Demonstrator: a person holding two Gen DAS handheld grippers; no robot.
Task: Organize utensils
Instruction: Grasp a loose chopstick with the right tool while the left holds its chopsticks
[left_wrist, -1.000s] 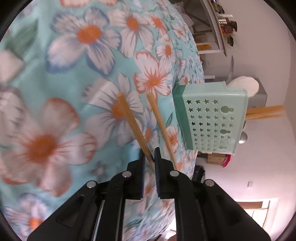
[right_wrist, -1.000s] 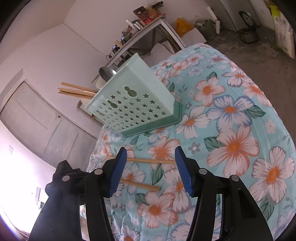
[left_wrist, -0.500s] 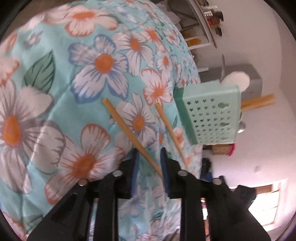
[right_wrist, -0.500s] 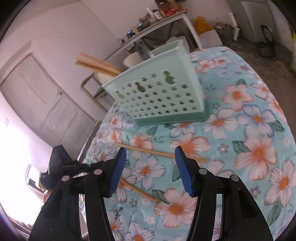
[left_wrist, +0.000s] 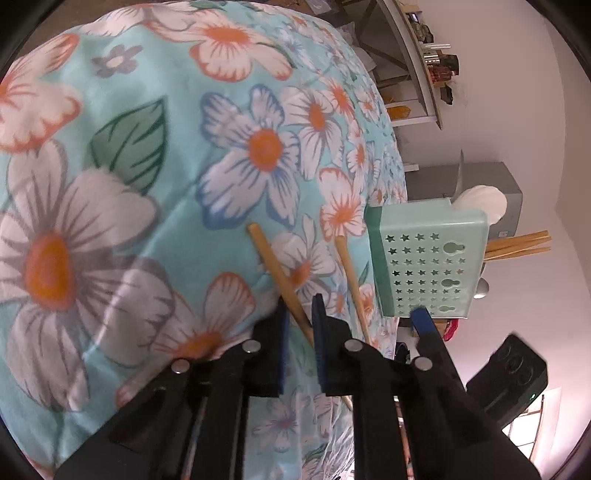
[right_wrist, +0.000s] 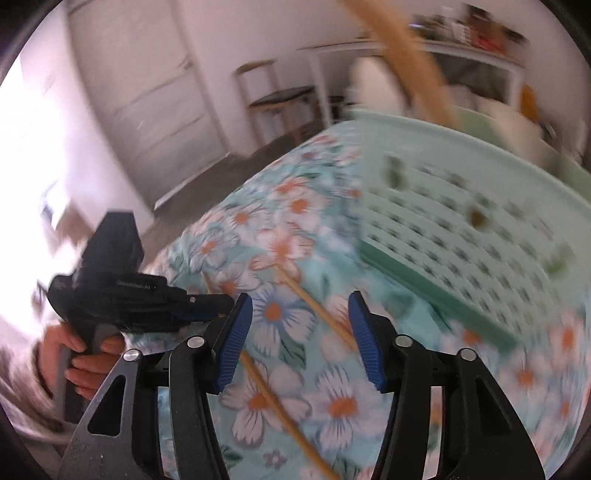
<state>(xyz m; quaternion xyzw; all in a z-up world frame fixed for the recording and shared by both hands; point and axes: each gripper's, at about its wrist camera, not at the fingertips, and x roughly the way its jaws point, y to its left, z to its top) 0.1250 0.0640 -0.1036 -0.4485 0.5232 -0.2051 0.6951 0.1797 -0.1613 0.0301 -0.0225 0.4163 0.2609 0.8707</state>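
Two wooden chopsticks lie on a floral tablecloth (left_wrist: 147, 184). In the left wrist view my left gripper (left_wrist: 298, 314) has its jaws closed around the near chopstick (left_wrist: 275, 273); the second chopstick (left_wrist: 351, 280) lies beside it. A mint green perforated utensil holder (left_wrist: 428, 266) stands past them with several chopsticks (left_wrist: 521, 243) sticking out. In the right wrist view my right gripper (right_wrist: 301, 332) is open and empty above the second chopstick (right_wrist: 314, 306), with the holder (right_wrist: 461, 229) close at right. The left gripper (right_wrist: 207, 306) shows at left on the near chopstick (right_wrist: 273, 402).
The tablecloth covers a rounded table that drops off at its edges. Behind the holder are a white shelf unit (left_wrist: 413, 74) and a grey box (left_wrist: 480, 184). A door (right_wrist: 147, 85) and a small stool (right_wrist: 280, 99) stand across the room.
The left gripper has closed on the near chopstick. The right gripper has swung left and closer to the table and holder; its view is blurred by motion.
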